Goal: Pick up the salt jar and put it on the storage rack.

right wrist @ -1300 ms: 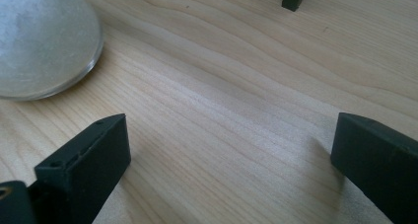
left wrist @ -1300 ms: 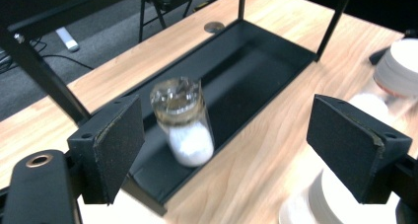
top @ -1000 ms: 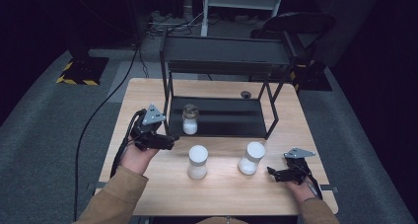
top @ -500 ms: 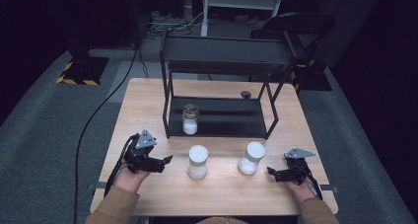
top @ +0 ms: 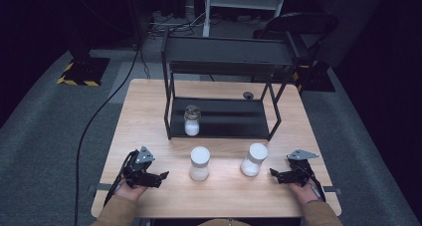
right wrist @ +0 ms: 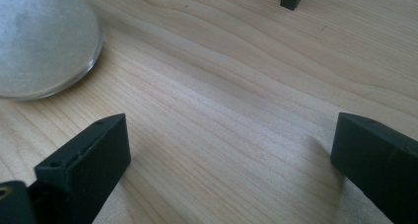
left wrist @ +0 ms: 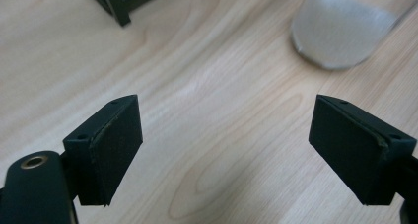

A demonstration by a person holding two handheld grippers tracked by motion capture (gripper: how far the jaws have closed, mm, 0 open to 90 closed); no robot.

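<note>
Your left gripper [top: 161,176] and right gripper [top: 274,174] rest low on the tabletop [top: 149,111] — fingers released, gripping nothing — flanking 2 white-filled jars [top: 199,163].

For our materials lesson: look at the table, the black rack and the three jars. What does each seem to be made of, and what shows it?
Table: pale wood or wood-look laminate, matt; grain lines show.
Black rack: probably metal, matt dark coating; thin straight bars.
Jar on the rack: clear glass, seemingly; white filling shows through, darker lid.
Two front jars: likely glass too, with white tops; the gripper views show a clear rim.
</note>
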